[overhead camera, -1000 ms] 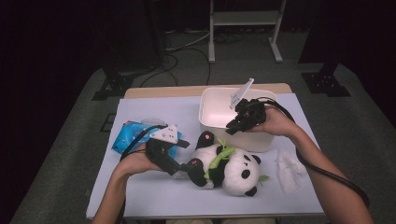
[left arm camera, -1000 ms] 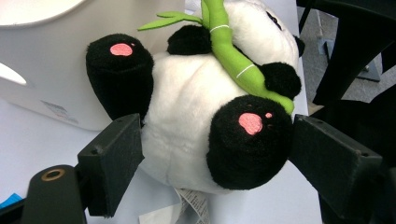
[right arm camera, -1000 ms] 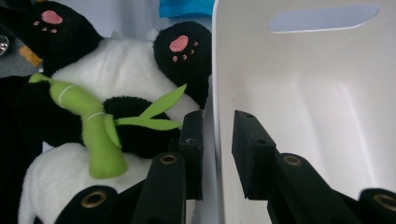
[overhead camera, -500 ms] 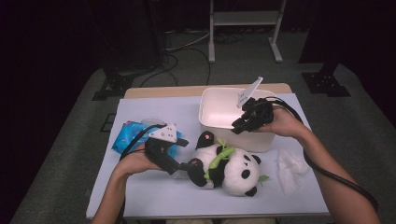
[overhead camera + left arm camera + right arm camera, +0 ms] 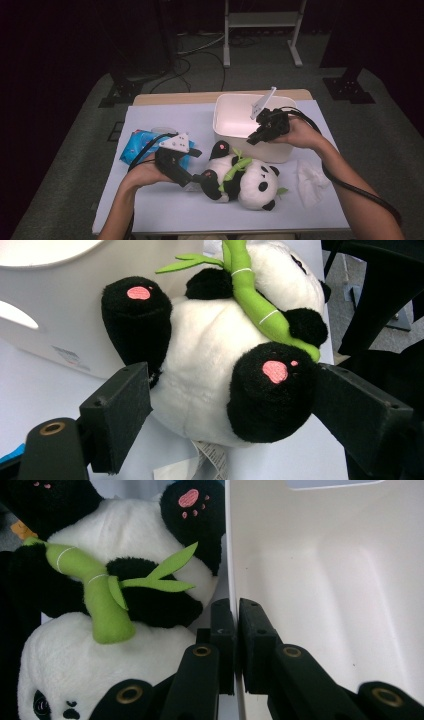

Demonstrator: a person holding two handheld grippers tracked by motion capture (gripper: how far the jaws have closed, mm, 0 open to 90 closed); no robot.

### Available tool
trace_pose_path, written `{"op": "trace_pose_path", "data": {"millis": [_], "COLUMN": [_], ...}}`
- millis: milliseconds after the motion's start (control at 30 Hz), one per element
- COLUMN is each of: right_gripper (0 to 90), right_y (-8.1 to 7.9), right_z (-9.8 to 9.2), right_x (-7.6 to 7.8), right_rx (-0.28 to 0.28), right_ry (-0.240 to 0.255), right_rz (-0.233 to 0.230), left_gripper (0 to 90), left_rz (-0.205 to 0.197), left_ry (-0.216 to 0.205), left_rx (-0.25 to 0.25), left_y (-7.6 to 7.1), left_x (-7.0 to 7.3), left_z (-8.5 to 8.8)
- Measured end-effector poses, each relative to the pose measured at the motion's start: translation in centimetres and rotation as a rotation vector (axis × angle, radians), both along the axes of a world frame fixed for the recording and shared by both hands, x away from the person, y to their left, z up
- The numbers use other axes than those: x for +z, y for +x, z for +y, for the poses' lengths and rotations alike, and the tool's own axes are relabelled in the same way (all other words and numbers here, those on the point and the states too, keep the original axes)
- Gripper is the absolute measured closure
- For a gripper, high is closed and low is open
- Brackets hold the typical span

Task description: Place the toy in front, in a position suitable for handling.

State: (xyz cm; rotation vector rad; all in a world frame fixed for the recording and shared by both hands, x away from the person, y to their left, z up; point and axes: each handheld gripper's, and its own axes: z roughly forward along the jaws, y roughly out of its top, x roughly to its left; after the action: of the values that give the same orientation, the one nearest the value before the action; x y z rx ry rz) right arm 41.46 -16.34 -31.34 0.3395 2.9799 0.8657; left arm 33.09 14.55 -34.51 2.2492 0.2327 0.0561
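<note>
A plush panda (image 5: 245, 180) holding a green bamboo stalk lies on its back on the pale table, against the front of a white plastic bin (image 5: 220, 107). My left gripper (image 5: 200, 179) holds the panda's lower end. Its wide-set jaws press the white rump and a black foot (image 5: 270, 390) from either side (image 5: 232, 405). My right gripper (image 5: 254, 139) reaches from the right to the bin's front wall. Its jaws have just been closing and now clamp that thin wall (image 5: 325, 590) at its rim (image 5: 235, 615). The panda (image 5: 100, 665) lies just outside that wall.
A blue pack of wipes (image 5: 137, 145) lies behind my left hand. A crumpled white tissue (image 5: 311, 181) sits at the front right of the table. A white metal stand (image 5: 260, 20) is on the floor beyond the table.
The right gripper's jaws have closed onto the bin's front wall. The left hand and the panda have stayed put.
</note>
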Motion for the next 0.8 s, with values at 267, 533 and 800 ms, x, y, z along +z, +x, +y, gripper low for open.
{"op": "trace_pose_path", "data": {"millis": [267, 533, 800], "right_gripper": [85.3, 84.2, 76.1], "right_y": [-0.1, -0.1, -0.8], "right_z": [0.0, 0.1, -0.9], "right_x": [0.1, 0.2, 1.3], "right_rx": [0.006, 0.005, -0.008], "right_ry": [-0.001, -0.003, 0.038], "right_rz": [0.004, 0.014, 0.002], "left_gripper": [15.6, 15.6, 15.6], "left_rz": [0.003, 0.006, 0.007], "left_ry": [0.002, 0.002, 0.001], "left_rx": [-0.004, -0.003, -0.001], "left_y": [0.0, 0.1, 0.2], "left_x": [0.0, -0.1, -0.2], "left_z": [0.0, 0.0, 0.1]}}
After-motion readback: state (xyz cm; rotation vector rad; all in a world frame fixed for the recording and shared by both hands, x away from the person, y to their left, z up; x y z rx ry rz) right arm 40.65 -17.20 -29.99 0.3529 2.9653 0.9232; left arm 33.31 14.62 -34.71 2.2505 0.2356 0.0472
